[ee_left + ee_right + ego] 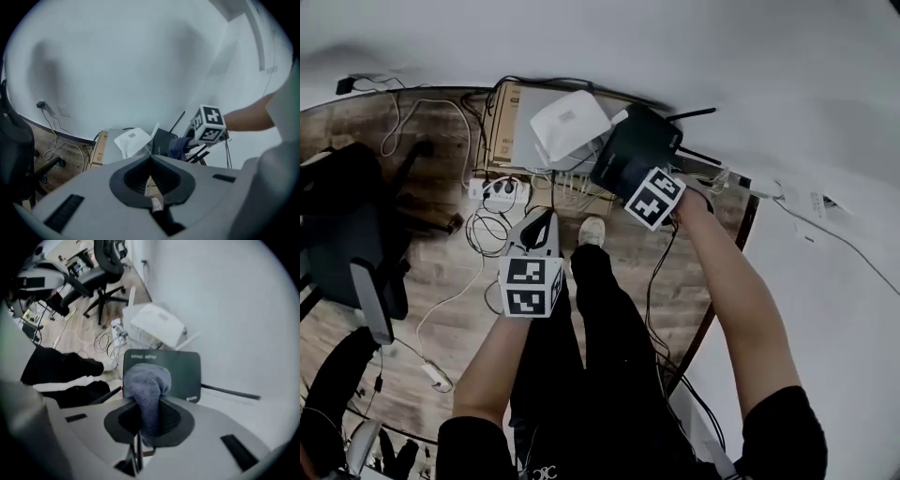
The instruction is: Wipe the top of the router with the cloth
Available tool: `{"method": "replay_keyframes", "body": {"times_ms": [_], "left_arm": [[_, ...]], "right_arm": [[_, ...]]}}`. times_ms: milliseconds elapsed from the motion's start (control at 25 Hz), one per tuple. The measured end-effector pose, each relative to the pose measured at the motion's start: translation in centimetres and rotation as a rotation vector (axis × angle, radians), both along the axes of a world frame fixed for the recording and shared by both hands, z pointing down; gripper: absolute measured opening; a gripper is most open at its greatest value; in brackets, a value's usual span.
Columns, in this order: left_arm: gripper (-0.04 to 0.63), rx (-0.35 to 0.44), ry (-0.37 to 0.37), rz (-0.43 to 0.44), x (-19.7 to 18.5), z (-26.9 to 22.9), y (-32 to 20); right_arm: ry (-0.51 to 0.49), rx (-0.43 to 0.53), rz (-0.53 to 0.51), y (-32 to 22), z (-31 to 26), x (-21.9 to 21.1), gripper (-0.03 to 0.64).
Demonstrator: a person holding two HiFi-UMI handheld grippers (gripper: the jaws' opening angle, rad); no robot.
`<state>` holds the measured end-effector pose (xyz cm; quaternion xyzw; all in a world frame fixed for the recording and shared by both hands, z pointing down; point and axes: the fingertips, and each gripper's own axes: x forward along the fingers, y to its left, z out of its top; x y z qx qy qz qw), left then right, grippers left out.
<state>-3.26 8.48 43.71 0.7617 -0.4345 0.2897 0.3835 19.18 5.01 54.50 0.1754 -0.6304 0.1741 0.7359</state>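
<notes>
On top of the black router [630,150], the right gripper [628,178] holds 1 blue-grey cloth [146,380]. Its 2 jaws are squeezed tight on the cloth. The soft, bunched end sits at the router's near edge. It looks like it touches the top, but I cannot be sure. The left gripper [542,230] hangs well away from the router, down over the floor [441,272]. Its jaws are almost together, with nothing in them.

To wipe well, I think the cloth should be pressed flat and slid slowly across the whole top, from edge to edge. The push should be gentle, because the router looks light and could slip. The antennas [692,114] should not get knocked.

I count 1 black router, 1 white box [570,122] just beside it, 2 thin black antennas on the router, 1 cloth and 2 grippers.
</notes>
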Motion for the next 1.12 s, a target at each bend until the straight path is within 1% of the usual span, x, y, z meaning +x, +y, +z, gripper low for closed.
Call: {"method": "replay_keyframes", "body": {"times_ms": [120, 240, 320, 360, 440, 560, 720, 800, 880, 1000, 1120], "left_arm": [[0.002, 0.033, 0.014, -0.082, -1.1, -5.3, -1.3], [0.002, 0.062, 0.029, -0.123, -1.3, -11.0, -1.4], [0.002, 0.093, 0.035, -0.119, -0.9, -15.0, -1.3], [0.002, 0.122, 0.035, -0.107, -0.7, -17.0, -1.4], [0.002, 0.204, 0.027, -0.075, -0.2, -21.1, -2.4], [0.002, 0.325, 0.023, -0.037, 0.6, -26.9, -4.0], [0.002, 0.432, 0.031, -0.036, 0.4, -34.2, -3.4], [0.002, 0.477, 0.036, -0.028, 0.2, -37.8, -3.0], [0.002, 0.524, 0.038, -0.013, 0.4, -41.4, -2.7], [0.002, 0.611, 0.039, -0.004, 0.8, -46.5, -3.0], [0.002, 0.704, 0.037, 0.009, 1.0, -50.9, -4.0]], "right_arm": [[-0.152, 0.212, 0.158, -1.1, -6.9, -1.9, 0.028], [-0.325, 0.418, 0.268, -0.6, -15.0, -4.4, 0.028], [-0.427, 0.551, 0.316, -0.1, -20.7, -5.9, 0.028], [-0.468, 0.613, 0.341, -0.1, -23.4, -6.4, 0.028], [-0.549, 0.734, 0.408, -0.8, -28.6, -6.7, 0.028], [-0.692, 0.912, 0.517, -2.0, -36.5, -6.2, 0.028], [-0.854, 1.143, 0.624, -0.8, -46.9, -4.8, 0.028], [-0.932, 1.235, 0.671, 0.1, -51.9, -4.0, 0.028], [-0.991, 1.3, 0.7, 1.1, -55.9, -2.9, 0.028], [-1.032, 1.374, 0.706, 2.2, -60.4, -1.8, 0.028], [-1.05, 1.41, 0.716, 2.3, -62.9, -1.5, 0.028]]}}
